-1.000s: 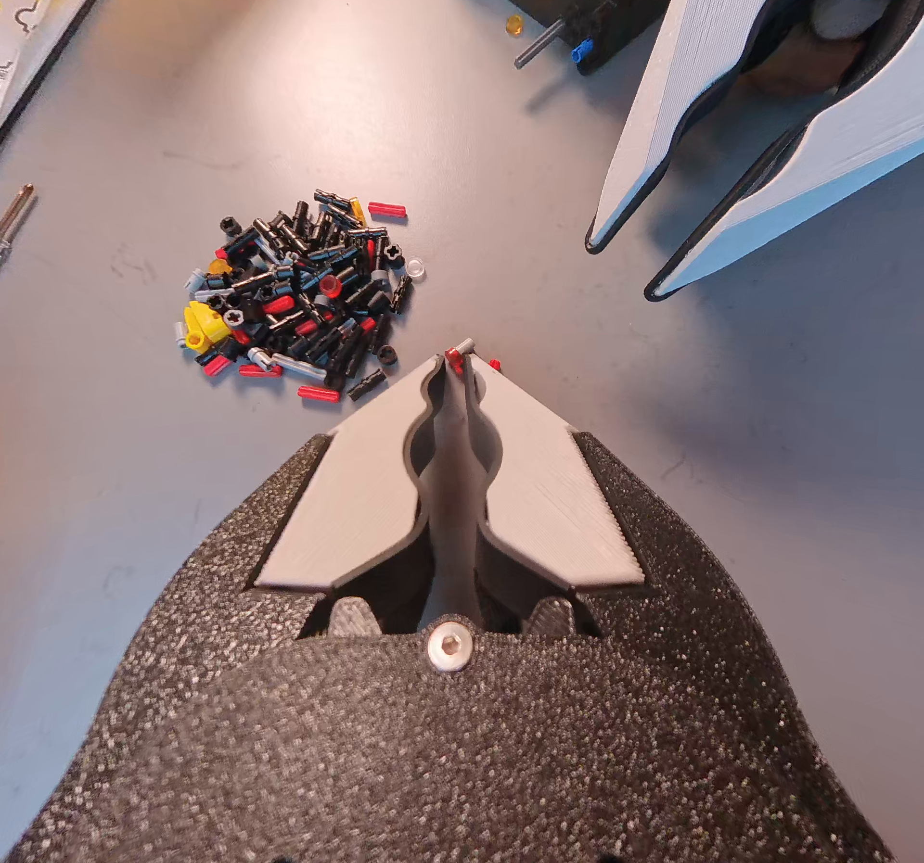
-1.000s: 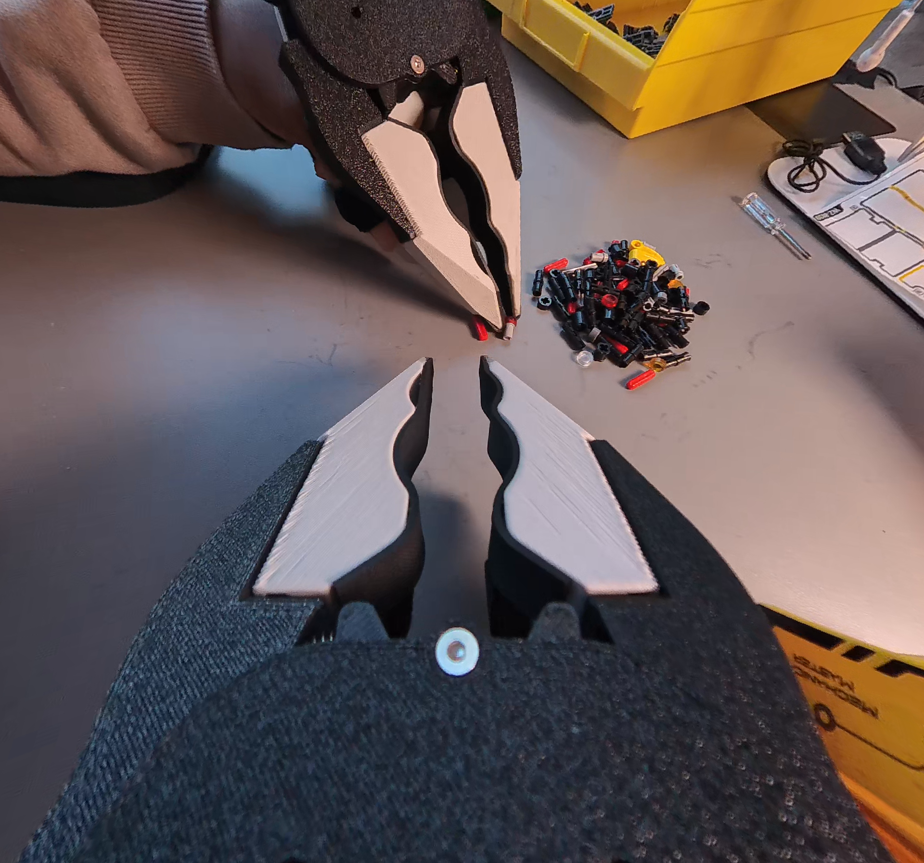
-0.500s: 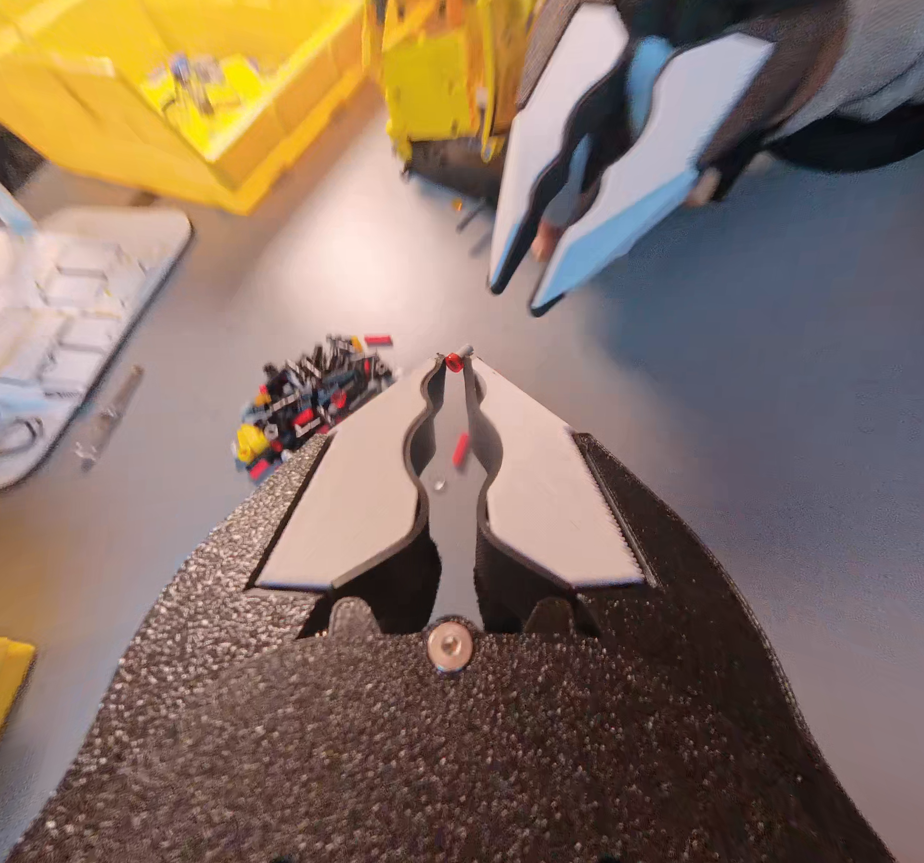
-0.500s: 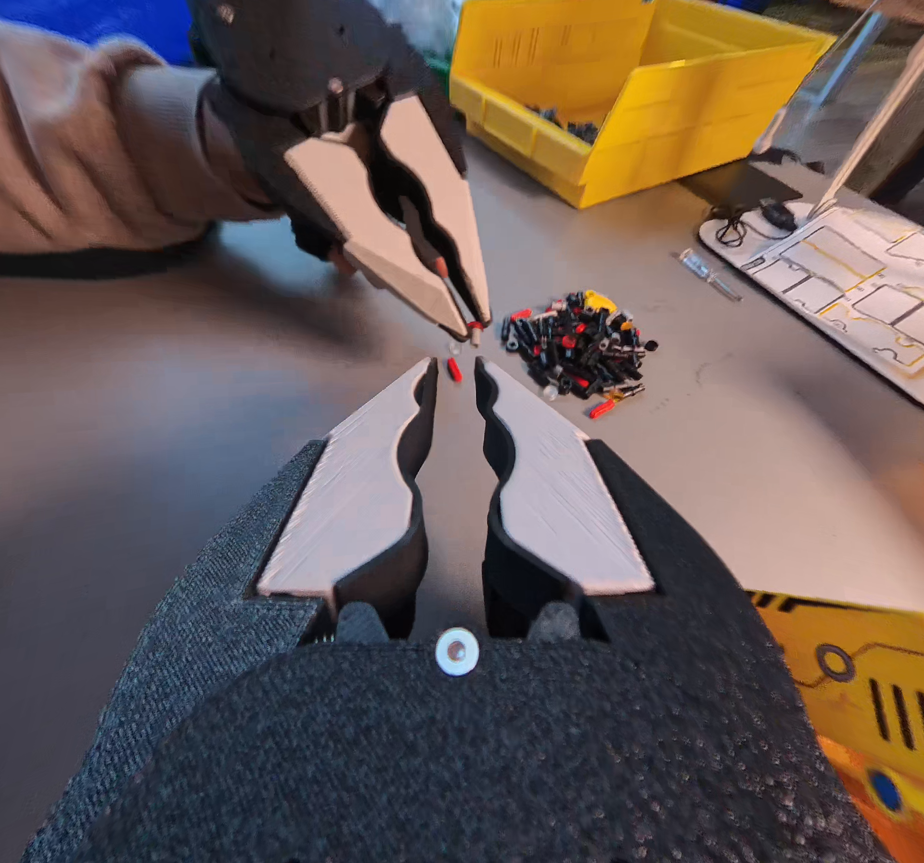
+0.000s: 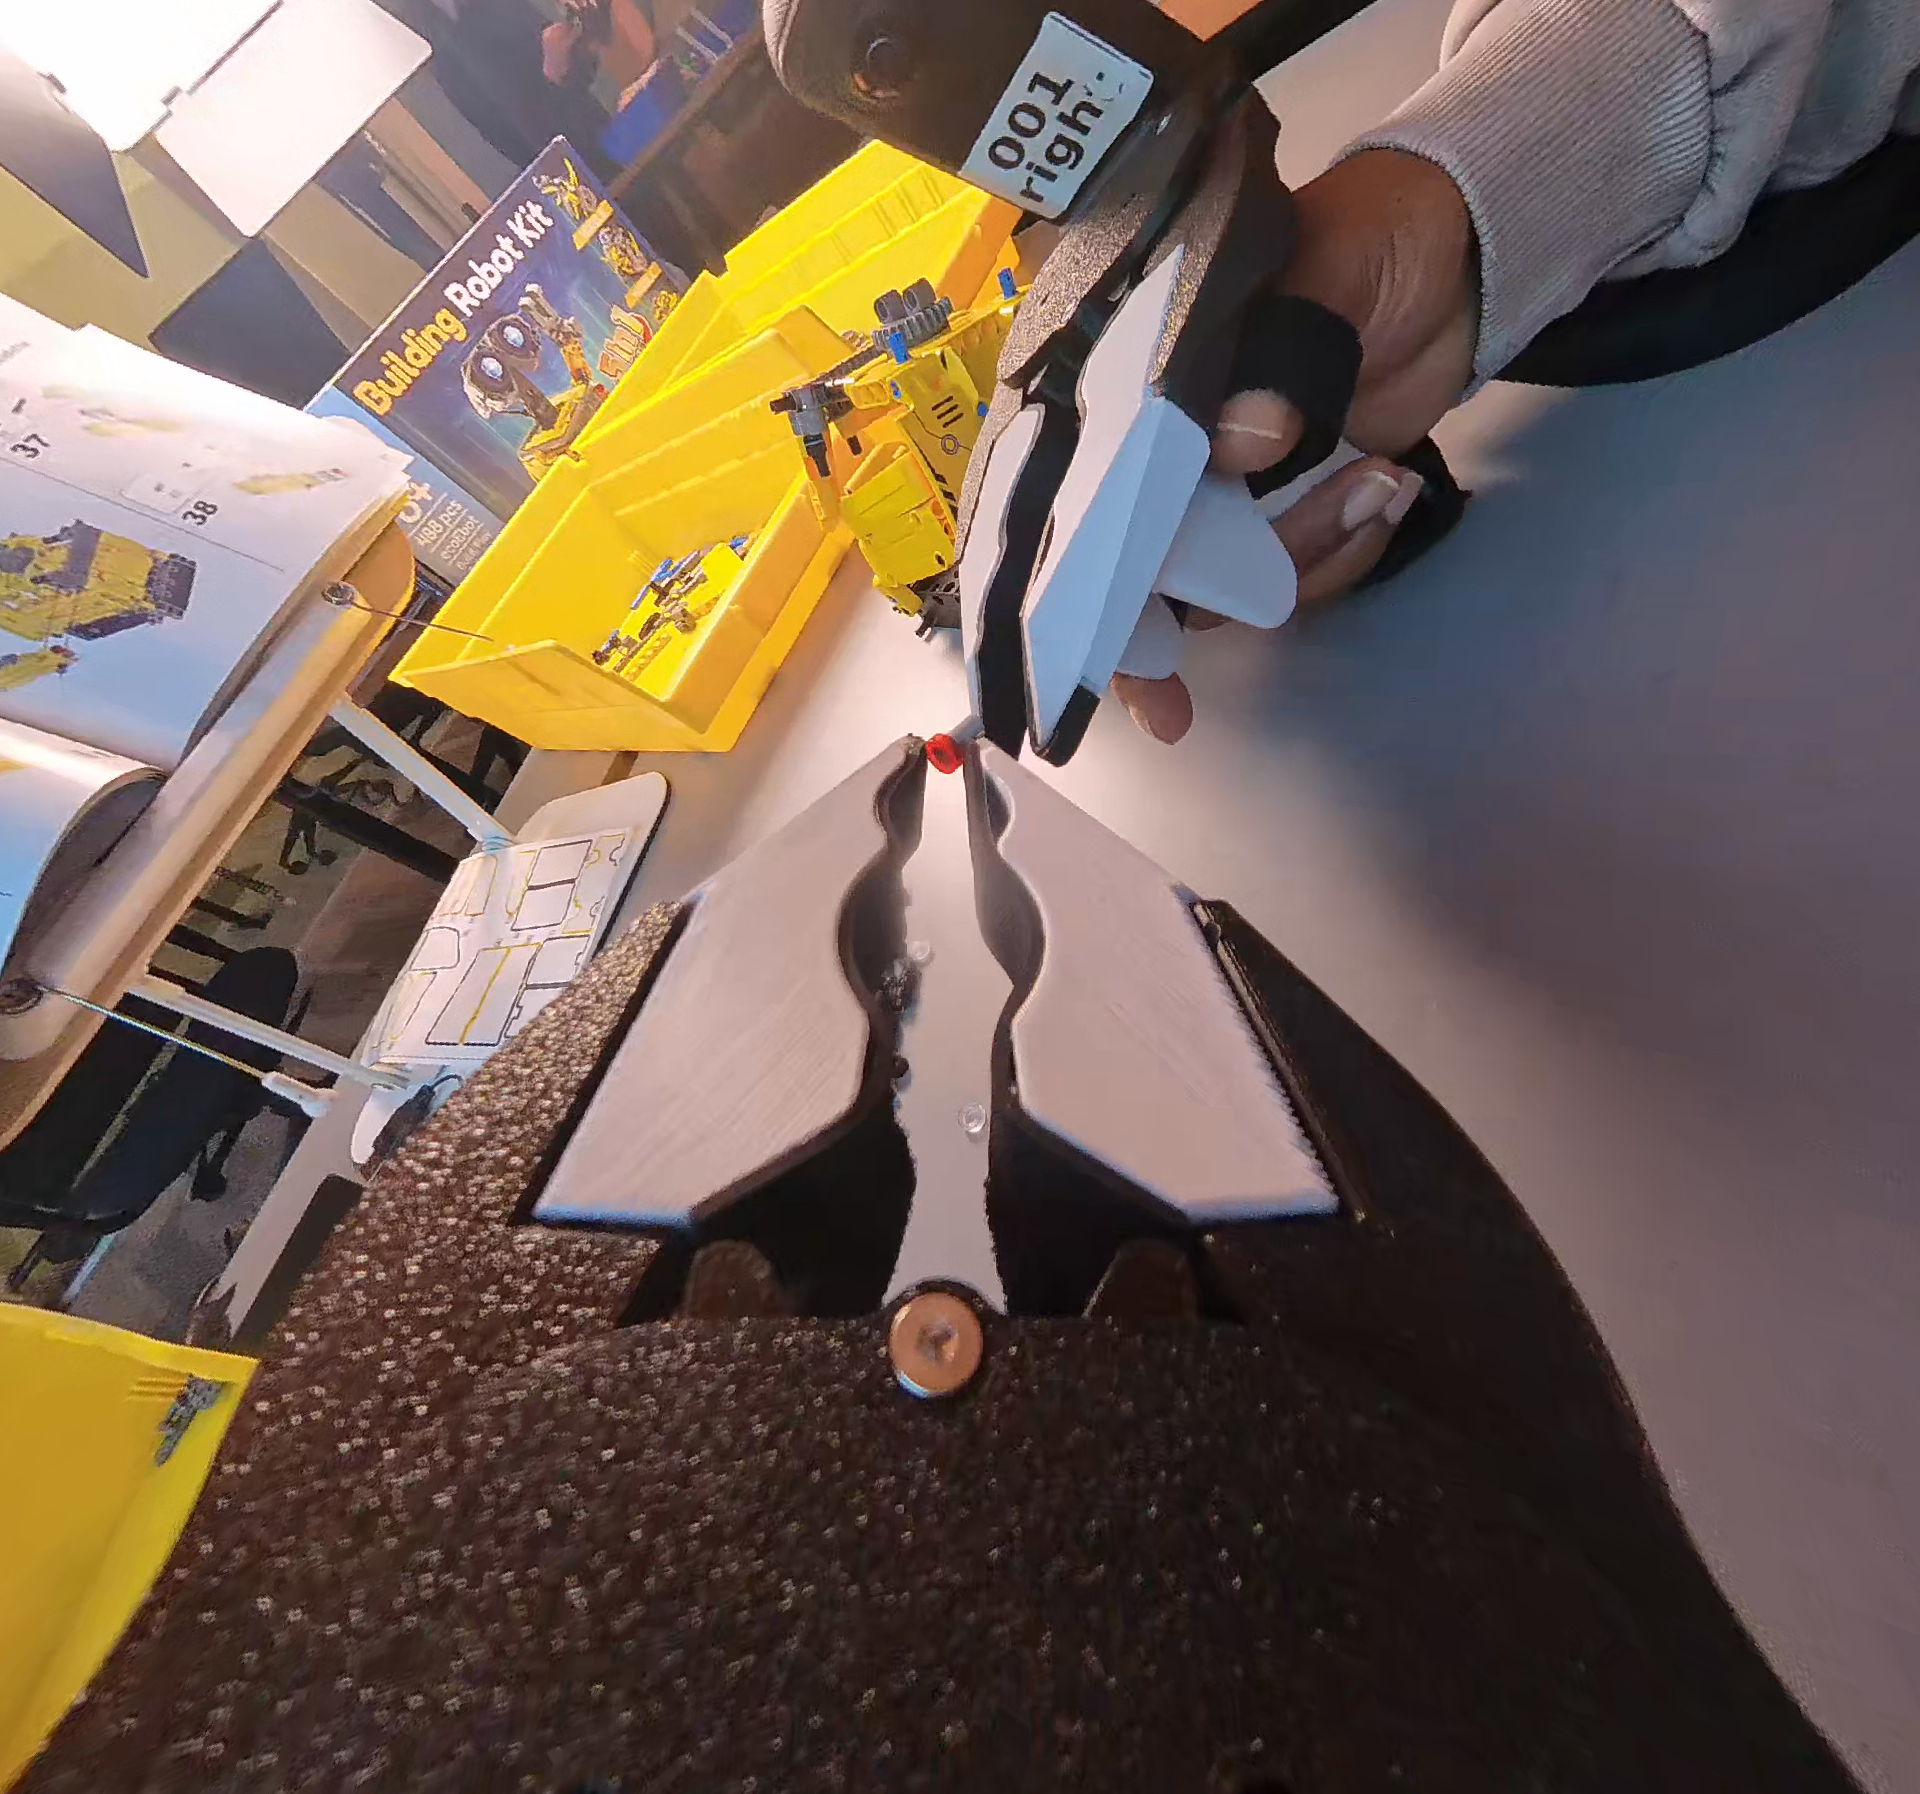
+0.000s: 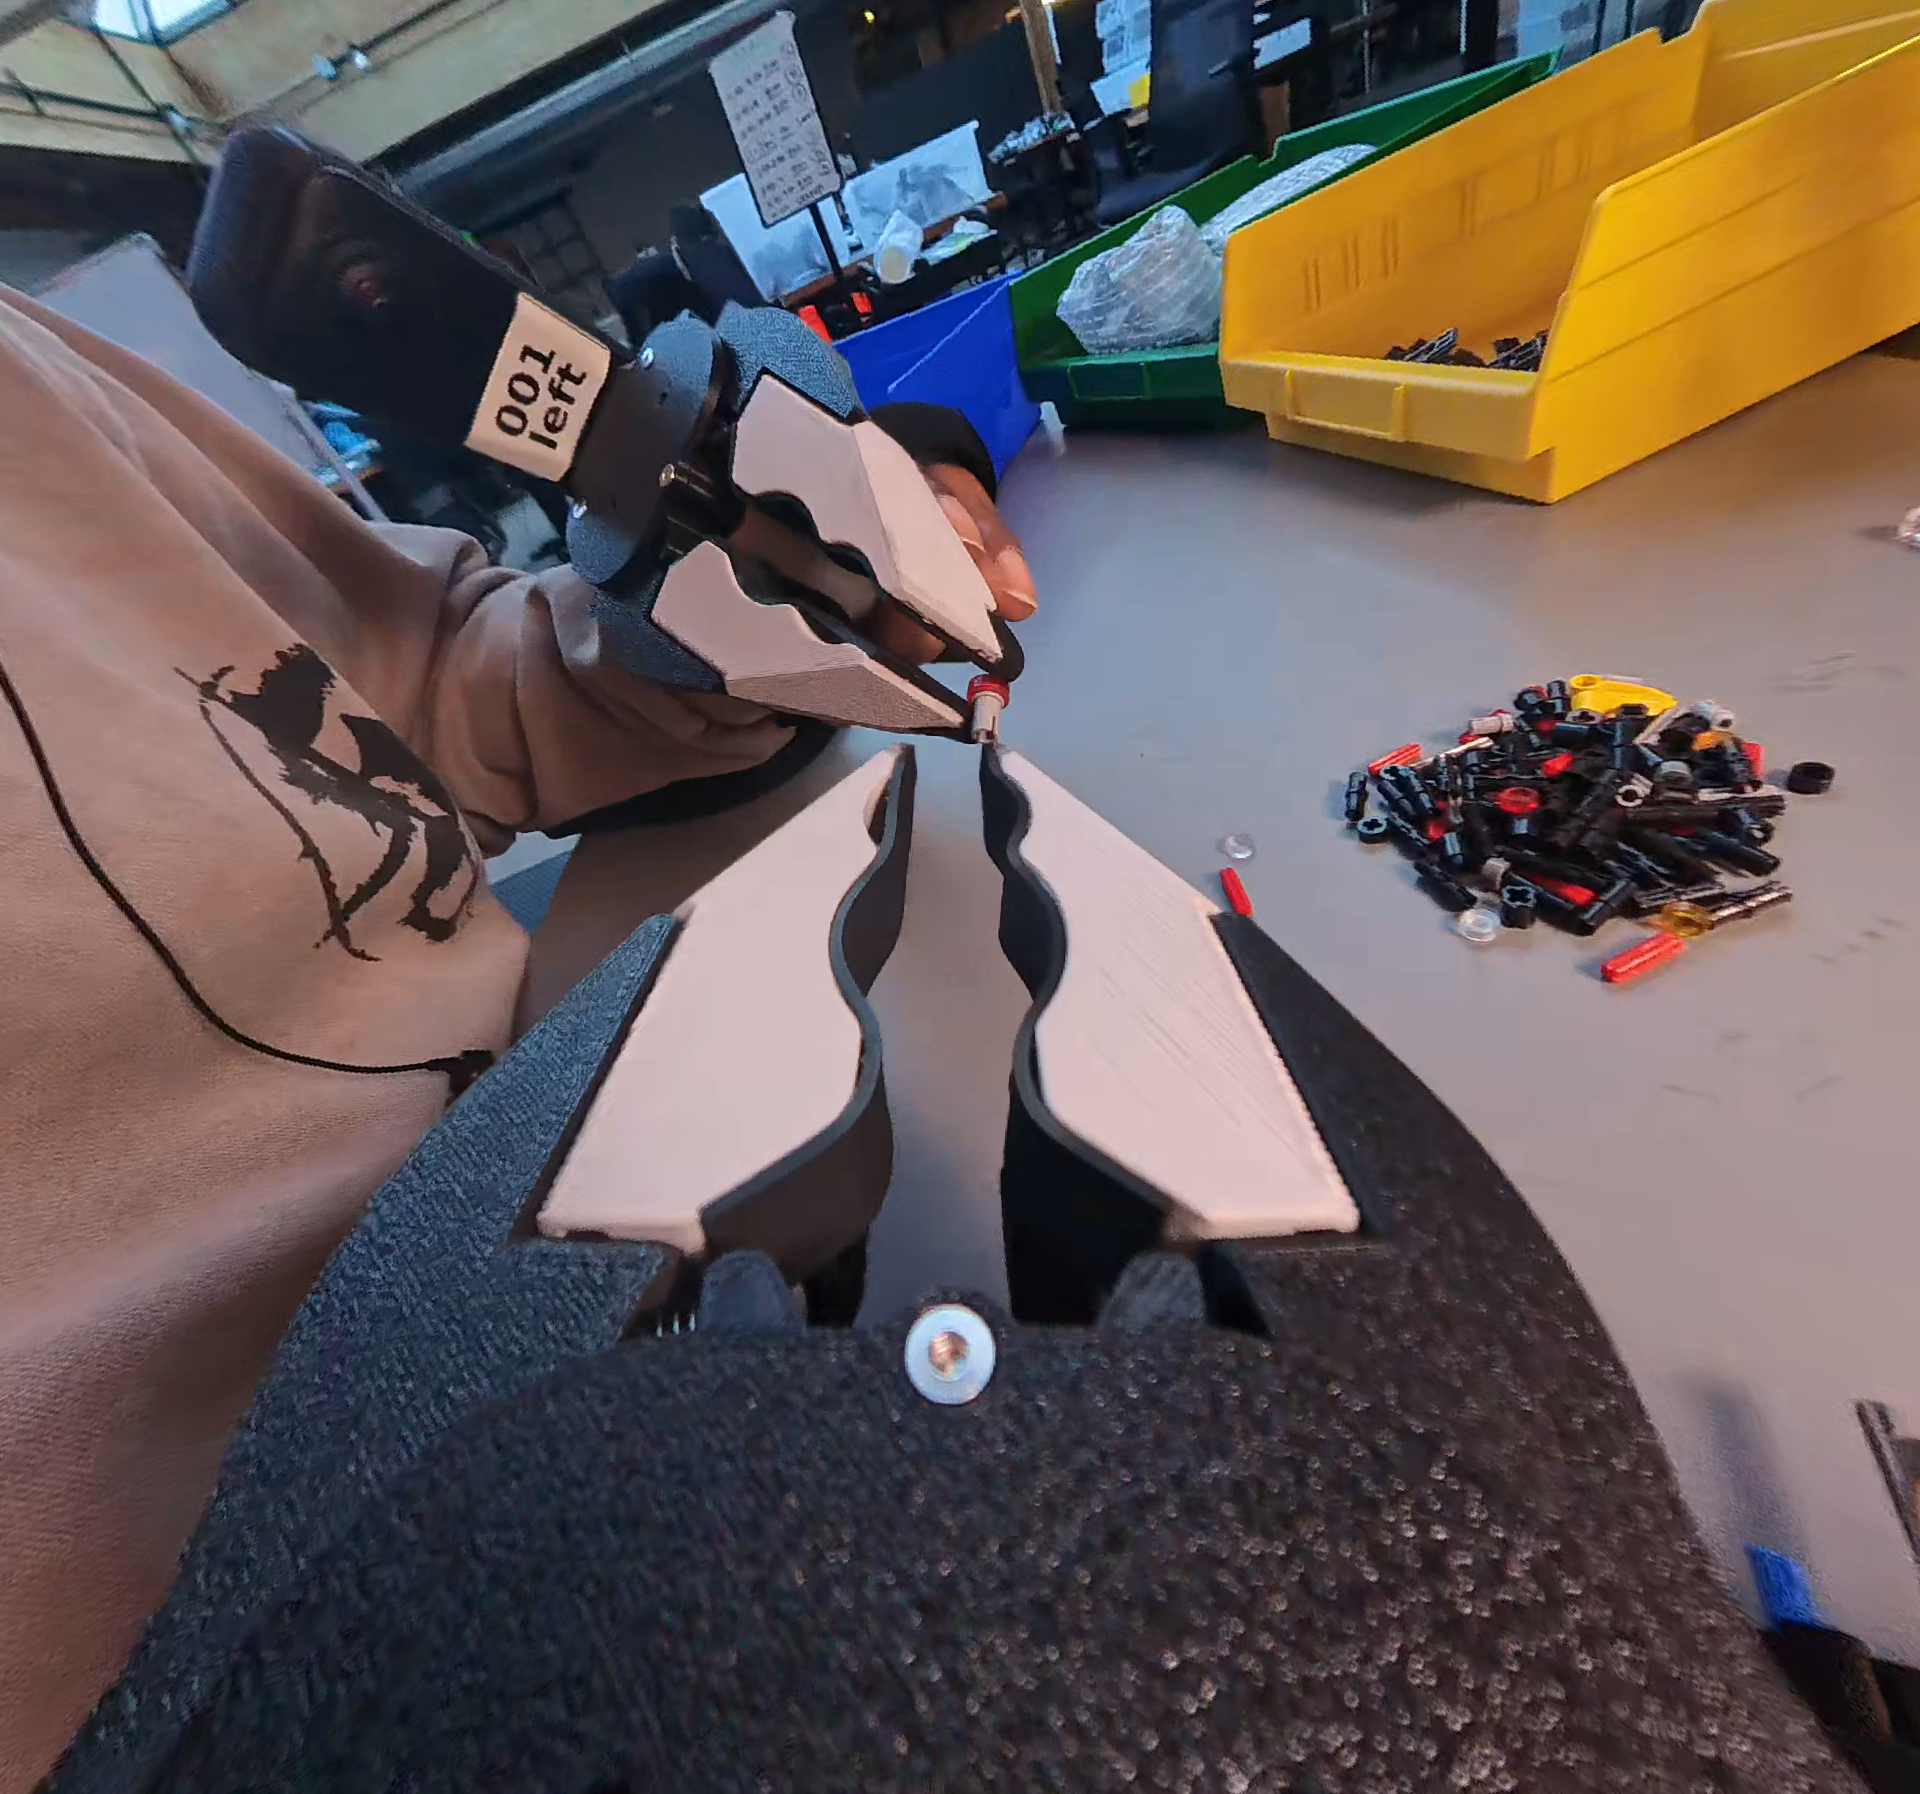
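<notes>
Left wrist view: left gripper (image 5: 943,757) is pinching a small red-and-grey pin (image 5: 943,753) at frame centre.
Right gripper (image 6: 948,759), tips slightly spread and holding nothing, is hovering just beside the pin; steady alignment seems wise, parts pile (image 6: 1579,814) sitting right of centre.
</notes>
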A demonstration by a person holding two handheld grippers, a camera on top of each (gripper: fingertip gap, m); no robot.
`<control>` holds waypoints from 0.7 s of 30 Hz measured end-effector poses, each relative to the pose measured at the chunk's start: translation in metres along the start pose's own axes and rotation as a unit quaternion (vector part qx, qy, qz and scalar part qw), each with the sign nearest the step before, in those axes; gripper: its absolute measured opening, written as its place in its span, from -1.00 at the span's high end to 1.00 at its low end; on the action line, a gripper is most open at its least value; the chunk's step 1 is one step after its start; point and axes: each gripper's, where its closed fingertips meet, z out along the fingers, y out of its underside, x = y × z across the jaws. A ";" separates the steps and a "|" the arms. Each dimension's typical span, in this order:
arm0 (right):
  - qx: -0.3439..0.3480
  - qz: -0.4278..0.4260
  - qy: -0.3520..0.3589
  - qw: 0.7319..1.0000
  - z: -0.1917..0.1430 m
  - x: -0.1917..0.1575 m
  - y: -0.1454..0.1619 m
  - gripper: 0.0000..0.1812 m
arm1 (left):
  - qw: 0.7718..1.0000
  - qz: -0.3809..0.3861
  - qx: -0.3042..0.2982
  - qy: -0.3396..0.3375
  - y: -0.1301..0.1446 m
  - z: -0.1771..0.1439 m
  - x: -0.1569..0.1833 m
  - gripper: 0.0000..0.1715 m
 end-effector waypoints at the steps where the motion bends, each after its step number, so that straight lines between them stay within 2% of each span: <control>1: 0.004 0.012 -0.007 1.000 0.000 -0.001 -0.001 0.86 | 1.000 0.003 -0.001 -0.003 0.000 0.000 -0.001 0.93; 7: 0.035 0.057 -0.025 0.997 -0.005 0.001 -0.010 0.85 | 1.000 0.023 -0.003 -0.002 -0.001 -0.003 0.001 0.93; 9: 0.029 0.049 -0.015 0.998 -0.005 0.003 -0.008 0.94 | 0.999 0.032 -0.003 -0.002 -0.002 -0.002 0.003 0.93; 14: 0.022 0.038 -0.013 0.999 -0.005 0.003 -0.007 0.96 | 1.000 0.027 -0.001 0.002 -0.002 -0.002 0.004 0.93; 16: 0.018 0.018 -0.013 1.000 -0.006 0.001 -0.007 0.96 | 0.999 -0.038 0.019 0.028 -0.004 -0.003 0.006 0.93; 18: 0.008 -0.044 0.007 0.999 -0.008 0.001 -0.008 0.96 | 0.984 -0.151 0.053 0.072 -0.008 -0.006 0.004 0.85; 21: -0.023 -0.171 0.046 0.984 -0.010 -0.001 -0.005 0.96 | 0.931 -0.320 0.085 0.153 -0.012 -0.012 0.001 0.79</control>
